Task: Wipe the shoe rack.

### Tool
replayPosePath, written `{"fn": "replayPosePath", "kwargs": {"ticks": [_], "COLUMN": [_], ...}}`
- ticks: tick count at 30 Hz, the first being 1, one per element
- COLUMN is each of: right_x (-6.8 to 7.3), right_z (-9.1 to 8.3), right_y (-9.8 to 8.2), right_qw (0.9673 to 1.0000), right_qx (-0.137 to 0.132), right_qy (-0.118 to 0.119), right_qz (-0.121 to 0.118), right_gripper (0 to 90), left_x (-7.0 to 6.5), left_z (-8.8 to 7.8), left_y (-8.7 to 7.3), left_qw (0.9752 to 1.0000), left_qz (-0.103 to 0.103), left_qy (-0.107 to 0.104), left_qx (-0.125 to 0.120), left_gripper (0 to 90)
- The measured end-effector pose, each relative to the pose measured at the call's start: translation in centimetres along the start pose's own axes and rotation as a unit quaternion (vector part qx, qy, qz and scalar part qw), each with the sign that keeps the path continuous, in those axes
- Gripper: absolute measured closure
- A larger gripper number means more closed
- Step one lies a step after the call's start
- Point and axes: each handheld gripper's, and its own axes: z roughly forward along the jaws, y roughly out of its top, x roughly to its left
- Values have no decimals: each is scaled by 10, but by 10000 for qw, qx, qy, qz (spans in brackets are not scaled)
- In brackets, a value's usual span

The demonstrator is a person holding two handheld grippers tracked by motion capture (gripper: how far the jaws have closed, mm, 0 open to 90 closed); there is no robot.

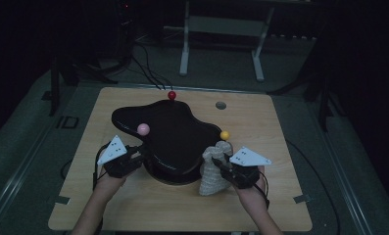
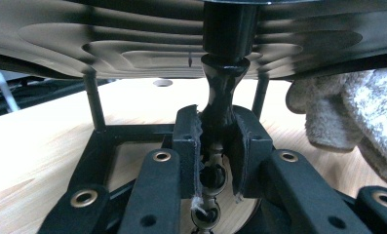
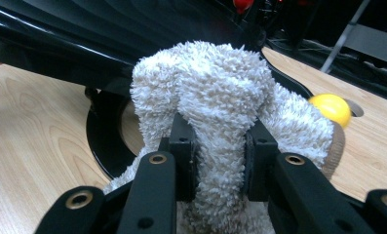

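Left gripper (image 2: 219,146) clamped on central post (image 2: 222,95) of black stand (image 1: 170,134) at table (image 1: 133,205) centre; stand could be tipped if post twisted. Right gripper (image 3: 220,158) closed on fluffy cloth (image 3: 215,102) beside stand's right edge; yellow ball (image 1: 225,135) could be knocked off while wiping. Counted: one stand, one cloth, three balls – pink (image 1: 143,129), red (image 1: 172,95), yellow.

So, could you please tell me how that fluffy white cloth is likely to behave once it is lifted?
The cloth bunches between the right gripper, so it is probably floppy and will droop. Its shaggy pile suggests it is light and unlikely to slip.
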Motion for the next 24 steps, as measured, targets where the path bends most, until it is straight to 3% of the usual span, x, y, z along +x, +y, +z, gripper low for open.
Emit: {"fn": "replayPosePath", "kwargs": {"ticks": [3,6,11,18,24], "right_x": [4,6,12,22,26], "right_z": [12,12,-6,4,-14], "right_y": [-11,-12,7,-2,12], "right_qw": [9997,9995,9998,9992,9991], "right_qx": [229,304,-87,208,-153], "right_qy": [63,104,153,252,349], "right_qz": [8,14,-85,-223,-210], "right_gripper": [717,717,716,716,717], "left_x": [-1,-1,-2,-4,-6], "left_z": [0,0,0,0,1], "left_y": [0,0,0,0,1], "left_qw": [10000,10000,10000,10000,9999], "left_qz": [4,10,5,-9,50], "left_qy": [20,24,20,95,96], "left_qx": [10,21,18,13,49], "left_gripper": [748,749,748,748,748]}}
